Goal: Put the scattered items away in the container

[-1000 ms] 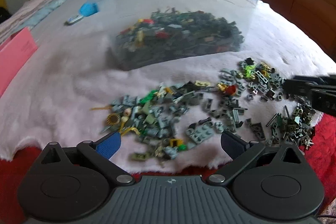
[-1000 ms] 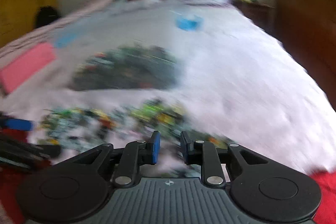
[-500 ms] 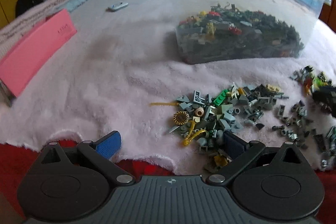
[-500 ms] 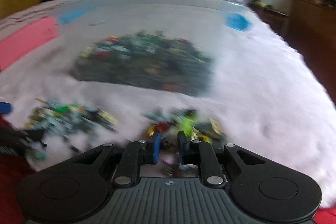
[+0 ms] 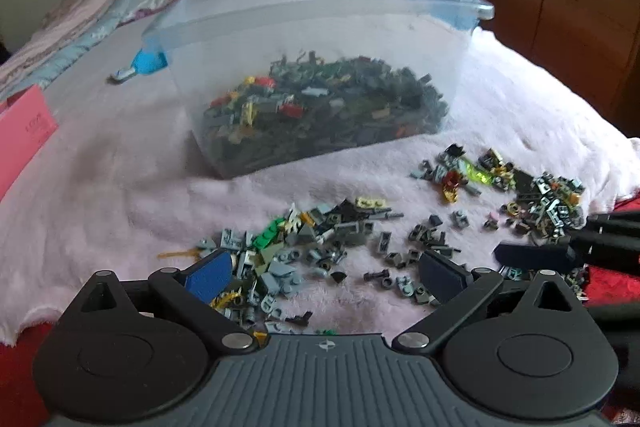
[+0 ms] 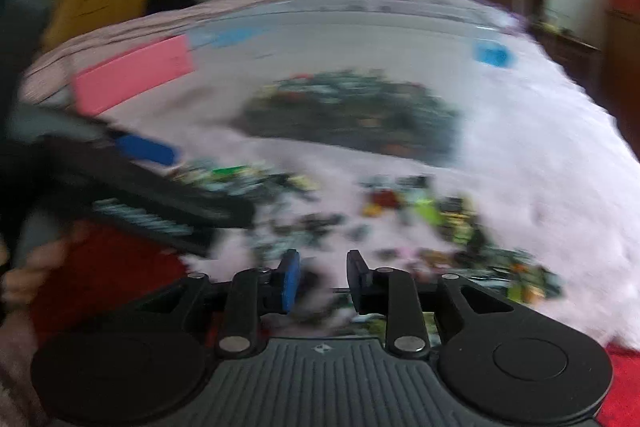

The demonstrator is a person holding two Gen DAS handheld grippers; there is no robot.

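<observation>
Small toy bricks (image 5: 320, 247) lie scattered in loose piles on a pale pink blanket (image 5: 120, 187), with a second pile (image 5: 540, 195) to the right. A clear plastic bin (image 5: 320, 67) holding many bricks stands behind them. My left gripper (image 5: 324, 271) is open wide, low over the near pile, its fingers straddling it. My right gripper (image 6: 322, 281) is partly open and empty, low over the bricks (image 6: 440, 219); this view is blurred. The left gripper also shows in the right wrist view (image 6: 152, 187), and the right gripper's fingers (image 5: 560, 247) show in the left wrist view.
A pink box (image 5: 20, 135) lies at the left. A blue object (image 5: 150, 61) and a small white item (image 5: 124, 73) lie behind the bin's left corner. Red cloth (image 5: 616, 279) borders the blanket's near edge. Wooden cabinets (image 5: 560, 7) stand to the right.
My left gripper has swung back right and moved forward over the near pile. My right gripper has opened a little and shifted; its view stays blurred from motion.
</observation>
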